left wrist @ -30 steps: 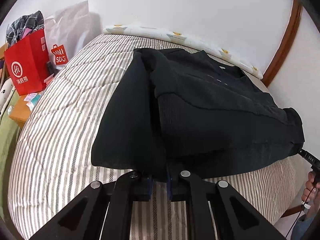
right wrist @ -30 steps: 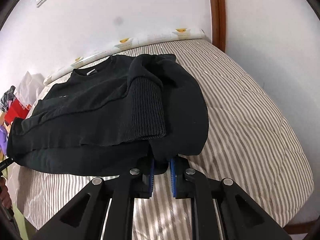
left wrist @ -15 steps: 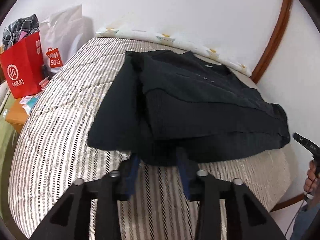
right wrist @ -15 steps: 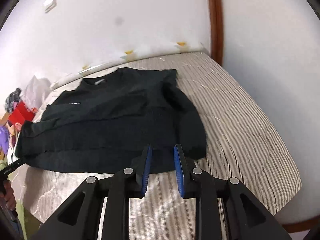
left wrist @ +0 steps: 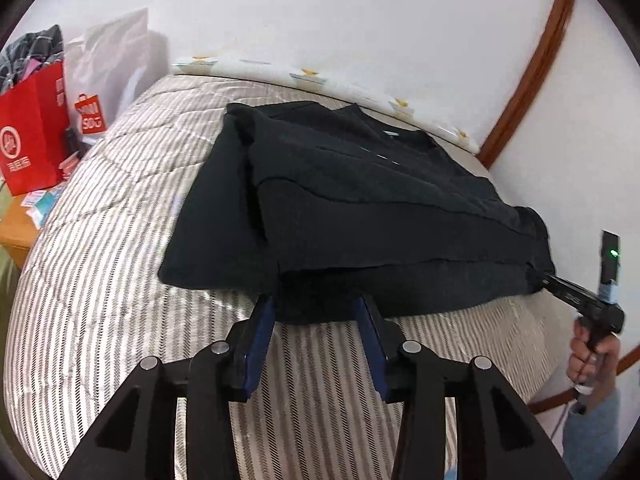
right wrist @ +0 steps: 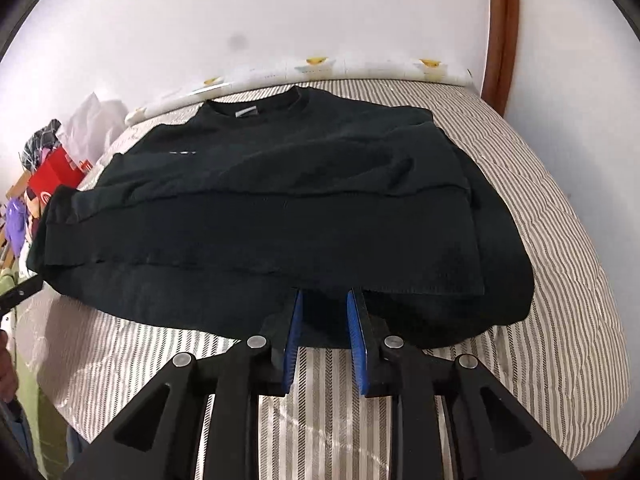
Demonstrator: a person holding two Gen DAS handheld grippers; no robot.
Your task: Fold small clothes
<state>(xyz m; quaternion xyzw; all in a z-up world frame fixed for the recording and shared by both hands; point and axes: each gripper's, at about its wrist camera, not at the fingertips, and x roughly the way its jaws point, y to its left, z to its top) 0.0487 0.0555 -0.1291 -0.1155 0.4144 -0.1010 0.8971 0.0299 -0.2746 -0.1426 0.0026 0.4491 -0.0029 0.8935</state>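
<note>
A black sweater [left wrist: 360, 200] [right wrist: 280, 200] lies on the striped bed [left wrist: 100, 260] [right wrist: 560, 240], its lower part doubled up over the body and its collar toward the wall. My left gripper [left wrist: 314, 304] hovers at the near hem, open, the blue pads apart with only the cloth's edge below them. My right gripper [right wrist: 326, 300] stands open at the near hem too, with a narrower gap, and the pads do not press the cloth. In the left wrist view the right gripper [left wrist: 576, 300] shows by the sweater's right corner, held by a hand [left wrist: 592, 356].
A red paper bag [left wrist: 28, 140] and a white shopping bag [left wrist: 108, 80] stand at the bed's left, by a wooden bedside table [left wrist: 16, 224]. A duck-print sheet [left wrist: 320, 76] runs along the white wall. A wooden door frame [left wrist: 532, 68] rises at the right.
Both grippers were shut on the sweater's folded edge a second ago; both have opened, let it drop flat and drawn back. The right view has shifted toward the middle of the hem.
</note>
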